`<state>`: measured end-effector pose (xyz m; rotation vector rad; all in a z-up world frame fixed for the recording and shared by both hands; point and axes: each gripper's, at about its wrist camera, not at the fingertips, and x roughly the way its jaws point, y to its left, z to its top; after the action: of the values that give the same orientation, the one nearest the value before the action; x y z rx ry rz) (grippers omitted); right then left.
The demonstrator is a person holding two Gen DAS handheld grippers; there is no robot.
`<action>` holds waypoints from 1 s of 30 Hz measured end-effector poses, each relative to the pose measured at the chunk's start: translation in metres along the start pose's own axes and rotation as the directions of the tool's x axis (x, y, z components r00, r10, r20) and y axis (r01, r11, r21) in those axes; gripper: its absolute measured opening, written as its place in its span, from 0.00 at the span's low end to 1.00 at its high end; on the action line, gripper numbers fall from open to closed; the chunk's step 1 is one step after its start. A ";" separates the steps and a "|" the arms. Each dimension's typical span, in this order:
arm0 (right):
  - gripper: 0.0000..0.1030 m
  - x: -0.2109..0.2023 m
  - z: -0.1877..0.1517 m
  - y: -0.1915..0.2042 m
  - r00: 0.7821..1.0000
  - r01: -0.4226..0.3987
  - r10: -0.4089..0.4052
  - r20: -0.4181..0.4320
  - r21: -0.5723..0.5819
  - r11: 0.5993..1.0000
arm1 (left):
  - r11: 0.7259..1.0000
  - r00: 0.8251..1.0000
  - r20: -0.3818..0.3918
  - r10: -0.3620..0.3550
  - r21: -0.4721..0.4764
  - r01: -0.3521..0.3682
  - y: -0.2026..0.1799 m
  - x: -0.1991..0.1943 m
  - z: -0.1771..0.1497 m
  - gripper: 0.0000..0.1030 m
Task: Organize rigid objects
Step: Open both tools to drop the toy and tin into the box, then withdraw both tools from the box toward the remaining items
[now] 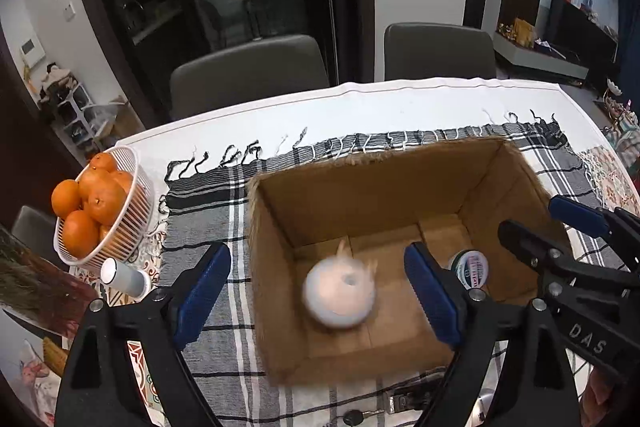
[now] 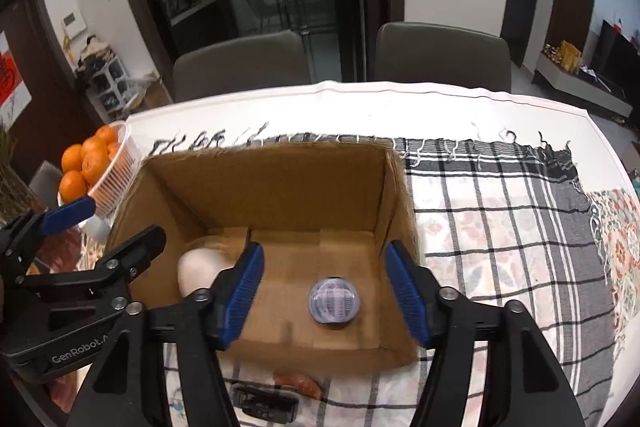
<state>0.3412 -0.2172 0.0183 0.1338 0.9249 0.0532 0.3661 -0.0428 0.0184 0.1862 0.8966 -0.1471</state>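
An open cardboard box stands on the checked cloth. A white round object lies motion-blurred on the box floor at the left. A small round jar with a printed lid lies on the floor at the right. My left gripper is open and empty above the box's left part; it also shows in the right wrist view. My right gripper is open and empty above the jar; it also shows in the left wrist view.
A white basket of oranges stands left of the box. A white cylinder lies beside it. A key and a black object lie at the near table edge. Two grey chairs stand behind the table.
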 end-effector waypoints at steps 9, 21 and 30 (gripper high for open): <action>0.73 -0.037 -0.016 0.001 0.996 0.062 -0.063 0.068 0.020 0.998 | 0.997 0.995 0.079 0.058 -0.047 -0.055 0.002 -0.039 -0.025 0.95; 0.74 -0.069 -0.049 0.012 0.993 0.074 -0.075 0.094 0.009 0.997 | 0.994 0.989 0.119 0.084 -0.086 -0.074 0.013 -0.072 -0.071 0.96; 0.74 -0.082 -0.077 0.027 0.993 0.073 -0.071 0.093 -0.011 0.997 | 0.994 0.991 0.107 0.075 -0.091 -0.065 0.020 -0.085 -0.101 0.96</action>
<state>0.2311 -0.1919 0.0414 0.0889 0.8362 -0.0131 0.2403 0.0029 0.0256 0.1266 0.7837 -0.0522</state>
